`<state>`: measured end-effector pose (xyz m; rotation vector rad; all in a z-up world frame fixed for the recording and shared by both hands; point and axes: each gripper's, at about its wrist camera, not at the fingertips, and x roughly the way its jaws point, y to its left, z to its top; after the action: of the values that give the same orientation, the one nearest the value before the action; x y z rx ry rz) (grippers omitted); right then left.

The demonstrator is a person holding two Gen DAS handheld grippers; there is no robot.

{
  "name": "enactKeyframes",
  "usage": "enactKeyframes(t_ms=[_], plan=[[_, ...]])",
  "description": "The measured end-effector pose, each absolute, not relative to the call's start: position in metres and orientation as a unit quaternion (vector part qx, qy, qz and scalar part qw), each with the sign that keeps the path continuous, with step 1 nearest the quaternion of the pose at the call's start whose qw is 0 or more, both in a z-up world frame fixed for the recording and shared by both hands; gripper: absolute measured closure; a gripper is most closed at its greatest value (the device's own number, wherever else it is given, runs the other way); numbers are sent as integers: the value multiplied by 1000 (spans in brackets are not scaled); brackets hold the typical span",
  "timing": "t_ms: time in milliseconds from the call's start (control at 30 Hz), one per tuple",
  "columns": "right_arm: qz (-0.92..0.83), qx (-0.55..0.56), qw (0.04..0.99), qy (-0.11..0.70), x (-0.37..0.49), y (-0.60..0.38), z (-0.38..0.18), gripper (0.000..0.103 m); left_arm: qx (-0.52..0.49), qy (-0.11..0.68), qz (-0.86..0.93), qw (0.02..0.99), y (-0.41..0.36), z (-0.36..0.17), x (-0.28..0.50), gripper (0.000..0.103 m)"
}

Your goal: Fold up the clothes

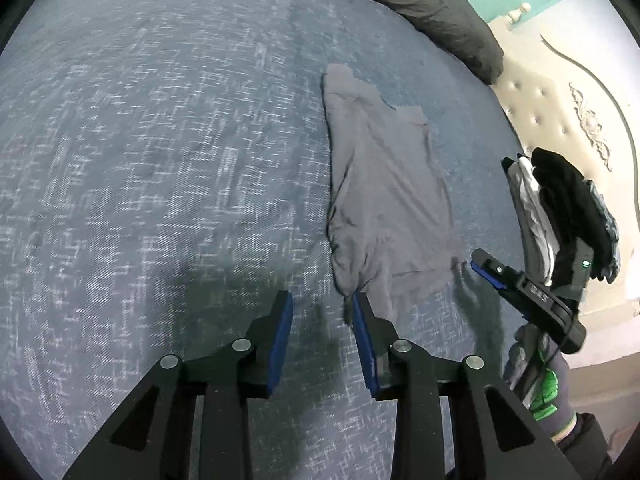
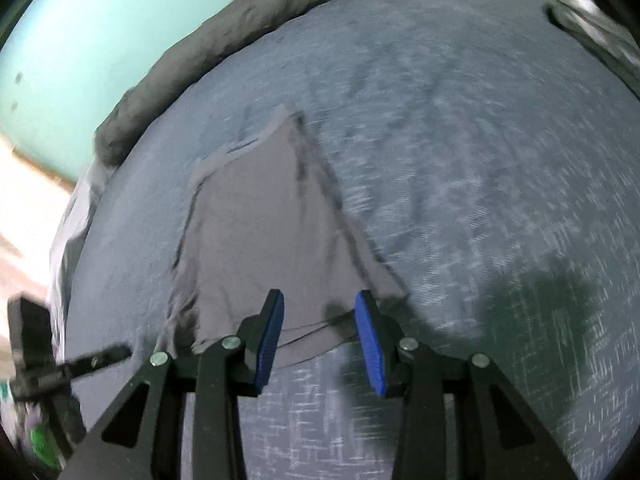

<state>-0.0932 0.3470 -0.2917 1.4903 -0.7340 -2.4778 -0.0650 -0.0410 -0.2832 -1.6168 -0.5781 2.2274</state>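
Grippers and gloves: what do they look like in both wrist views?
Both are black, angular linkage frames with silver pivot pins and blue ribbed pads on the fingers: left gripper, right gripper. The right hand wears a grey glove with green markings and a dark cuff.

The left gripper [image 1: 322,300] fills the bottom of the left wrist view, its two black arms reaching up toward the centre, the blue-padded jaws parted with an empty gap between them. At the right edge of that view, the right gripper [image 1: 486,270] points up and left, held by a gloved hand [image 1: 544,384] with green markings. In the right wrist view, the right gripper [image 2: 320,300] rises from the bottom centre, jaws parted, nothing pinched between the blue pads.
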Motion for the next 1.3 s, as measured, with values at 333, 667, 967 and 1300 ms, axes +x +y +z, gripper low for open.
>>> enactKeyframes(t_ms=[333,667,967,1300], plan=[[-823,498,87,-260,-103,349,-301,73,-564,-209,782,162,-52,-285,-60,69],[-825,516,73,-221,-119,340,-308,100,-566,-210,780,165,-49,-286,-59,69],[-846,479,85,-219,-117,349,-274,101,-568,-206,778,171,-41,-286,-63,68],[-839,498,43,-216,-150,332,-291,102,-573,-199,774,182,-18,-286,-70,67]])
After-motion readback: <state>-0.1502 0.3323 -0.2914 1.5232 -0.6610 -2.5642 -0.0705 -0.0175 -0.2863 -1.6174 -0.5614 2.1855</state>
